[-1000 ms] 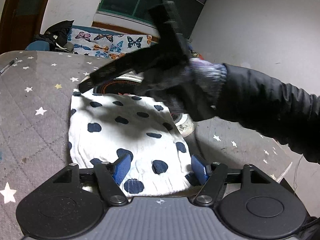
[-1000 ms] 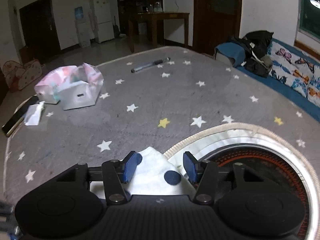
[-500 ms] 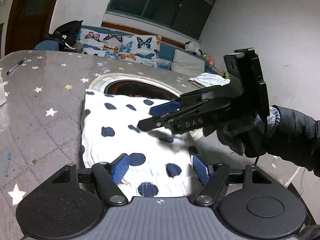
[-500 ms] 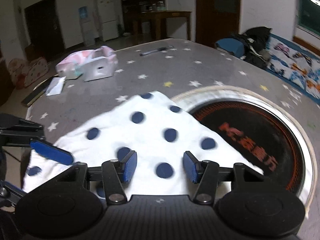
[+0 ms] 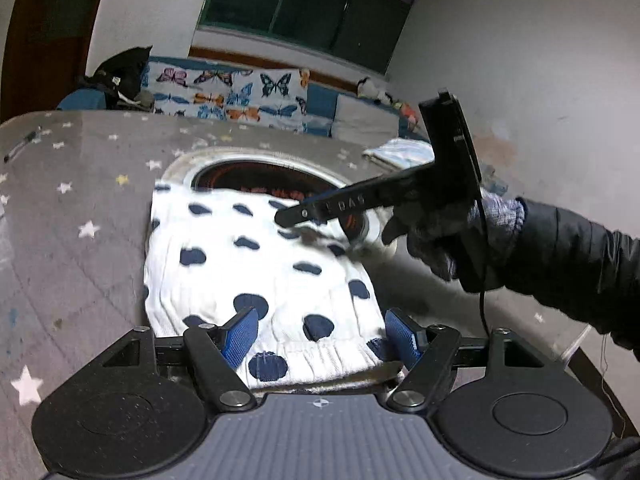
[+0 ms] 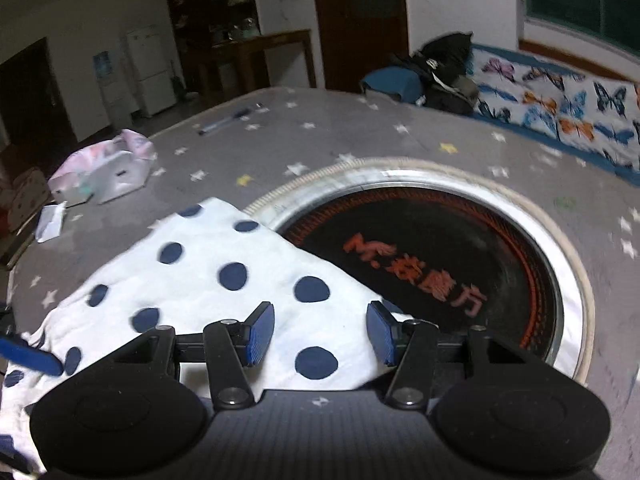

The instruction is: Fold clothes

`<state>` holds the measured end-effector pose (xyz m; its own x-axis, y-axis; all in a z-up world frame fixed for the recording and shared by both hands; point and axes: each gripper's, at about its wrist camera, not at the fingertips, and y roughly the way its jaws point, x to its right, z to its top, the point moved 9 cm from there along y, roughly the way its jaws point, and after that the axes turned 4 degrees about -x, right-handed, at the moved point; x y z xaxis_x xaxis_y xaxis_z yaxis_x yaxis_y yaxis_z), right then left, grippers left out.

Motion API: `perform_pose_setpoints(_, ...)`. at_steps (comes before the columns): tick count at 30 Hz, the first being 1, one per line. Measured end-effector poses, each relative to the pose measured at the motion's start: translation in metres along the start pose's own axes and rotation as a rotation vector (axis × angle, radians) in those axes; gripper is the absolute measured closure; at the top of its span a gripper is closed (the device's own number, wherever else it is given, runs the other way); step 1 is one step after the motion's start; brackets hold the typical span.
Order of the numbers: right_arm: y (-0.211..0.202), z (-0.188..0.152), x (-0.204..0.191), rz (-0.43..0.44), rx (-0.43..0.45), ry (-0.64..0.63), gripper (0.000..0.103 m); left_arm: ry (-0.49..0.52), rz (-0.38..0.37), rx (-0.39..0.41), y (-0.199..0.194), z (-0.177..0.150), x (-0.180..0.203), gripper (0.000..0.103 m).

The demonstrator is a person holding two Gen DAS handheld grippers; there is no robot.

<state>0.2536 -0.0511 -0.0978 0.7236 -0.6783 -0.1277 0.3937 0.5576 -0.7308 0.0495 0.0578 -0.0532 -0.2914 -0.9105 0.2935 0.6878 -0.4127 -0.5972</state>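
- Two spread grippers — left gripper (image 5: 320, 334) and right gripper (image 6: 320, 334) — grip nothing; polka-dot garment (image 5: 256, 264) lies loose beneath.
- Closing carelessly could bunch the fold — or drag cloth across the round hotplate (image 6: 440, 256) ahead.

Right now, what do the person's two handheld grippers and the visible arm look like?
Both the left gripper and right gripper are black, with ribbed blue pads on the jaws, two round discs and a grey ribbed body. The right one shows pale lettering and a thin black cable. The hand wears a dark knit glove and black puffy sleeve.
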Motion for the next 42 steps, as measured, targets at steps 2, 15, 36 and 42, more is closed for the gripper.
perform_pose_setpoints(2,-0.002,0.001,-0.001,-0.004,0.01,-0.001,0.051,0.006,-0.002,0.003,-0.002,-0.001,0.001,0.028)
perform_pose_setpoints(15,-0.015,-0.003,-0.021,-0.027,0.035,-0.083,0.05,0.033,0.03,0.032,-0.022,0.001,0.003,0.021)
perform_pose_setpoints(36,-0.048,-0.011,-0.066,0.038,0.079,-0.207,0.043,0.1,0.246,-0.068,-0.025,-0.045,-0.017,0.022)
perform_pose_setpoints(42,-0.051,-0.014,-0.076,0.05,0.076,-0.228,0.04,0.059,0.308,-0.053,-0.026,-0.041,-0.038,0.03)
